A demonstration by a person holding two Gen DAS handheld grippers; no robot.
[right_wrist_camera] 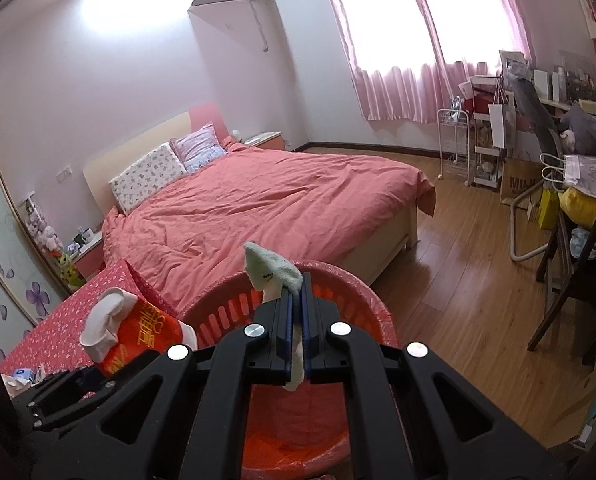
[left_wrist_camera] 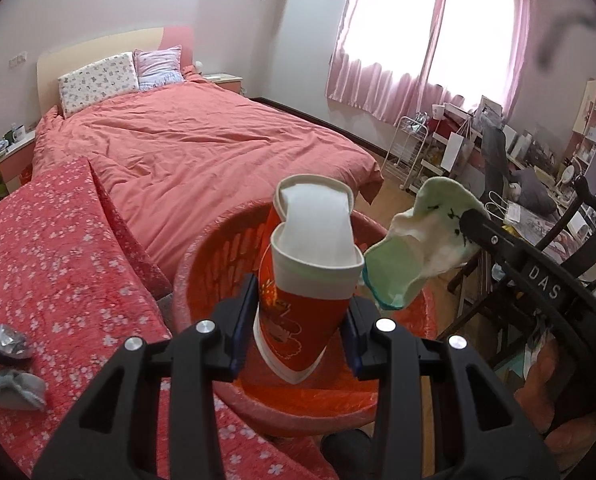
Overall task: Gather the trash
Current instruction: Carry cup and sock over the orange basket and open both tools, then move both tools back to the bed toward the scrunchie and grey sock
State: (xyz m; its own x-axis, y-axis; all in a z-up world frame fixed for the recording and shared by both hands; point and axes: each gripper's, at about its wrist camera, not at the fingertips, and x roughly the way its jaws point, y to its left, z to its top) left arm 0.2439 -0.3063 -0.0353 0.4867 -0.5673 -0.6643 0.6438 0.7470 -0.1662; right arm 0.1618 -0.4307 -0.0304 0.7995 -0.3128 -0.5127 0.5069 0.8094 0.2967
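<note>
My left gripper (left_wrist_camera: pixel 302 300) is shut on a squashed red paper cup (left_wrist_camera: pixel 310 248) with a white rim, and holds it upright over a red basket (left_wrist_camera: pixel 201 256) lined with a red plastic bag. To its right, my right gripper (left_wrist_camera: pixel 468 220) holds a crumpled pale green and white piece of paper trash (left_wrist_camera: pixel 410 252) above the basket's right side. In the right wrist view the right gripper (right_wrist_camera: pixel 295 292) is shut tight on that green trash (right_wrist_camera: pixel 269 268) over the basket (right_wrist_camera: pixel 350 284). The red cup (right_wrist_camera: pixel 137 336) is at the lower left.
A bed with a coral duvet (left_wrist_camera: pixel 201 148) lies behind the basket. A red floral quilt (left_wrist_camera: pixel 57 264) at the left carries foil wrappers (left_wrist_camera: pixel 1 340) and a grey crumpled thing (left_wrist_camera: pixel 9 388). A dark chair (right_wrist_camera: pixel 570 280) and a cluttered desk stand at the right on wooden floor (right_wrist_camera: pixel 458 280).
</note>
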